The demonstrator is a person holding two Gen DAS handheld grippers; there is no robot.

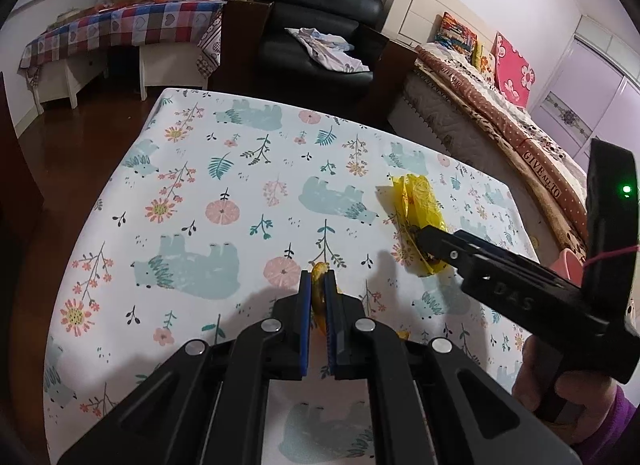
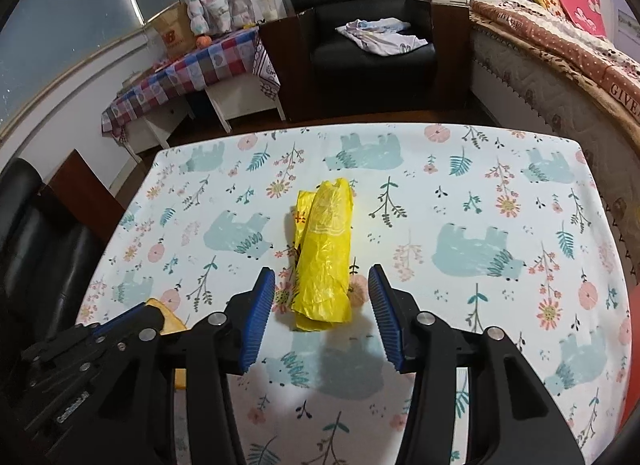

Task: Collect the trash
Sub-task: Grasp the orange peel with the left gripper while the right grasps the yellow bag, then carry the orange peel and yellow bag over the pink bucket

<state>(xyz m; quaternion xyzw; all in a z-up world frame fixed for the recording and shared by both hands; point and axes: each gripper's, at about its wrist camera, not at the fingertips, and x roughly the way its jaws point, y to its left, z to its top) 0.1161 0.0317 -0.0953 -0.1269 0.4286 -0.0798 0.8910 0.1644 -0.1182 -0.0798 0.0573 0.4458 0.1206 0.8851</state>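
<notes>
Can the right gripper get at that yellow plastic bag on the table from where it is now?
Probably yes. The right gripper is open, with the yellow plastic bag lying on the table straight ahead and its near end between the fingers; nothing blocks it.

One yellow plastic bag [image 2: 324,253] and one orange peel [image 1: 319,297] lie on a single table [image 2: 460,345] with a bear-print cloth. Two grippers, left [image 1: 319,285] and right [image 2: 322,305], work above it. Behind: one black armchair [image 2: 372,37], one bed [image 2: 560,53], three cushions.
</notes>
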